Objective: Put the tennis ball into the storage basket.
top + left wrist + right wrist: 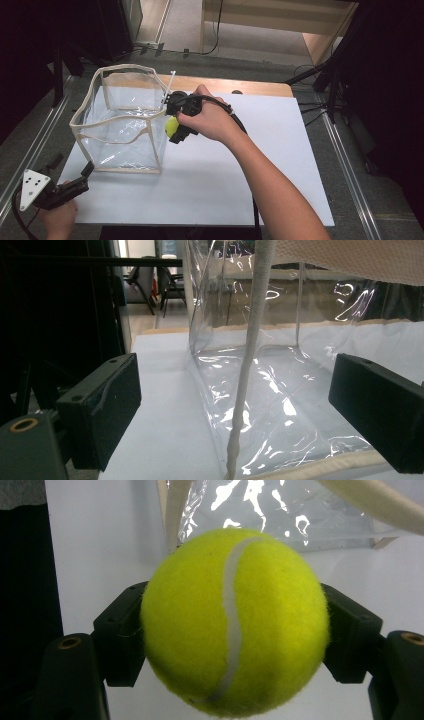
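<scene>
left gripper (89, 169): rests low at the near-left corner of the table, jaws spread wide with nothing between the pads. In the left gripper view the bag's near corner seam stands in the gap between the jaws, untouched. My reading is that it waits there, ready to steady the bag if the bag shifts.
clear bag (120, 122): a see-through plastic box-shaped bag with cream fabric edging, standing upright and open-topped on the left part of the table. The mouth faces up, so a thing can be lowered straight in; nothing lies inside it.
tennis ball (171, 126): yellow-green, pinched between the right gripper's two black pads, in the air just outside the bag's right wall at about rim height. In the right gripper view (234, 622) the pads press it from both sides at its widest part, a hold that keeps a round thing from rolling out.
right gripper (175, 131): closed on the ball, pointing toward the bag's right edge. It looks set to carry the ball over the rim.
table (280, 165): a white sheet covers it, bare to the right of the hand.
count: grippers, two; hands, two; bags, one; balls, one.
</scene>
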Demonstrator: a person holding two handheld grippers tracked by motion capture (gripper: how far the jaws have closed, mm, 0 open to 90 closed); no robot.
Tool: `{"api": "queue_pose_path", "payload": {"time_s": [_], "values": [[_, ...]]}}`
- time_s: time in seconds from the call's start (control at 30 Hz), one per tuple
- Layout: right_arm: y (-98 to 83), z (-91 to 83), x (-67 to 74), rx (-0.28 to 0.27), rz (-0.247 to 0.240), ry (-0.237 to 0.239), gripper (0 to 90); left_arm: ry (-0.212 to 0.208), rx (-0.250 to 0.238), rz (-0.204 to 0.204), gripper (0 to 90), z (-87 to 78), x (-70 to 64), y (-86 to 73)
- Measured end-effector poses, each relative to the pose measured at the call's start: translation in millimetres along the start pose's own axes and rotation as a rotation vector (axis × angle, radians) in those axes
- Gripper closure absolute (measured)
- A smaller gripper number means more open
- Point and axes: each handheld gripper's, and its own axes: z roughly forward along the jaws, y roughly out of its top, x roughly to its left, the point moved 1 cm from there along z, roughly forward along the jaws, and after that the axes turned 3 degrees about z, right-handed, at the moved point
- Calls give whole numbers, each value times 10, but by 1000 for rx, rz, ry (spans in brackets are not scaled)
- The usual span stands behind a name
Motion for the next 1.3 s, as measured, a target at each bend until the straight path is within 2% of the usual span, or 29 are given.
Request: {"api": "queue_pose_path", "payload": {"time_s": [0.83, 1.3], "values": [[153, -281, -87, -18, 3, -21, 239, -1, -3, -7, 69, 1, 1, 0], [270, -362, -164, -30, -3, -26, 239, -3, 0, -9, 69, 0, 5, 1]]}}
